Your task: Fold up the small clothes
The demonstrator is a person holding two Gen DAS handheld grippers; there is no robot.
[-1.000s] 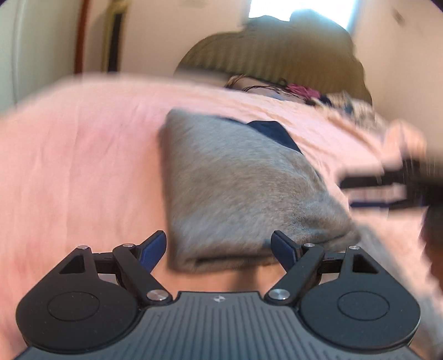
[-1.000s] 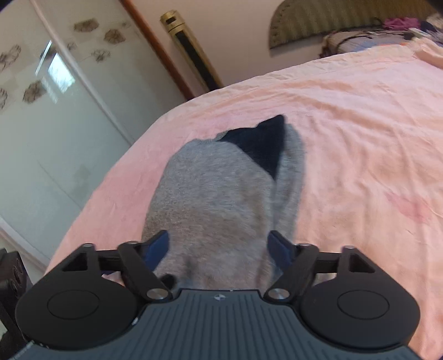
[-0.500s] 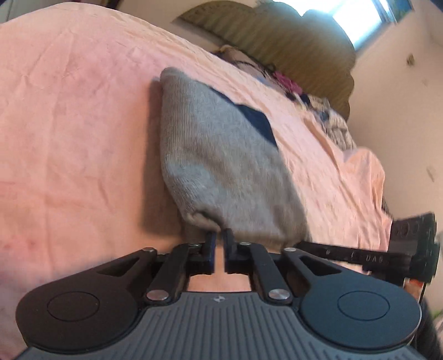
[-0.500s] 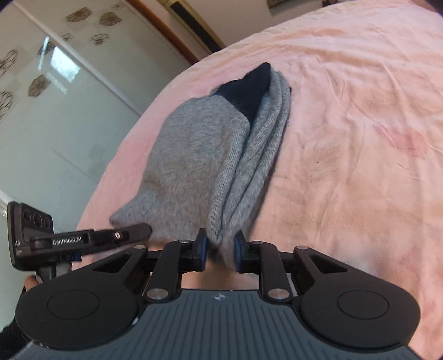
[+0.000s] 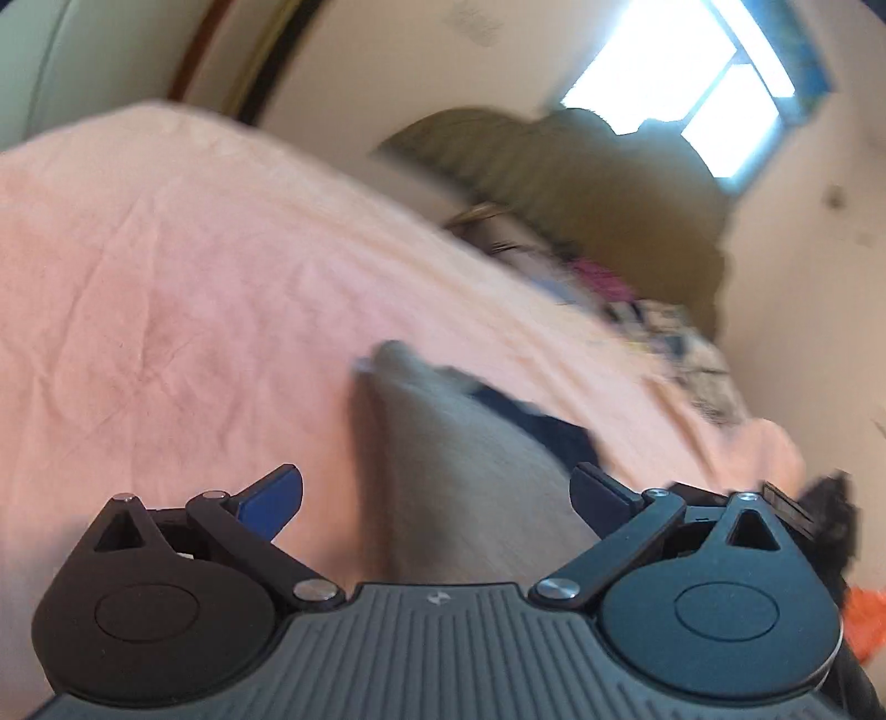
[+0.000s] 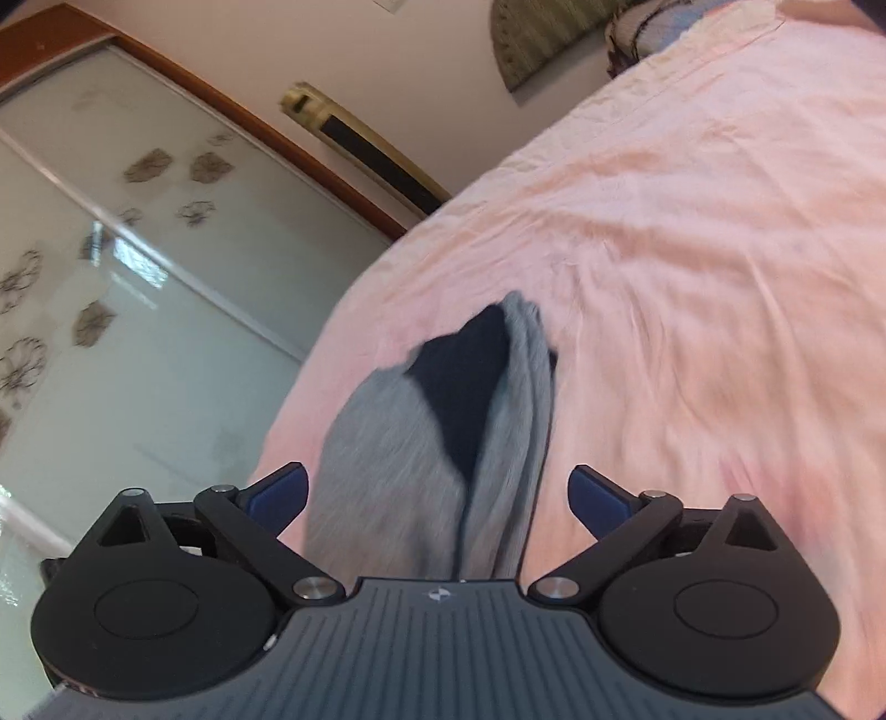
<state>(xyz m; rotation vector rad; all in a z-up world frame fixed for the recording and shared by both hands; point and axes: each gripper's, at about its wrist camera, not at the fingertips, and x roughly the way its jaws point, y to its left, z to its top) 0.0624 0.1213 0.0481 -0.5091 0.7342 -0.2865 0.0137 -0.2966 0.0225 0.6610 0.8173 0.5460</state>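
Both grippers have let go since half a second ago: left gripper (image 5: 434, 498) and right gripper (image 6: 437, 493) have just been opening, fingers now wide, pads clear of the cloth. Folded grey garment (image 6: 421, 443), dark patch showing, lies on the pink bed sheet (image 6: 692, 249) in front of both. Fold looks complete; possibly tidying remains. Room: frosted sliding door (image 6: 138, 277), bright window (image 5: 692, 94), clutter near headboard (image 5: 581, 183).

Pink bedsheet (image 6: 692, 266) across the bed, olive headboard (image 5: 581, 177) at one o'clock. Bright window (image 5: 692, 94) above it. Frosted flowered sliding door (image 6: 111, 277) at nine o'clock, cream walls (image 6: 387, 50).
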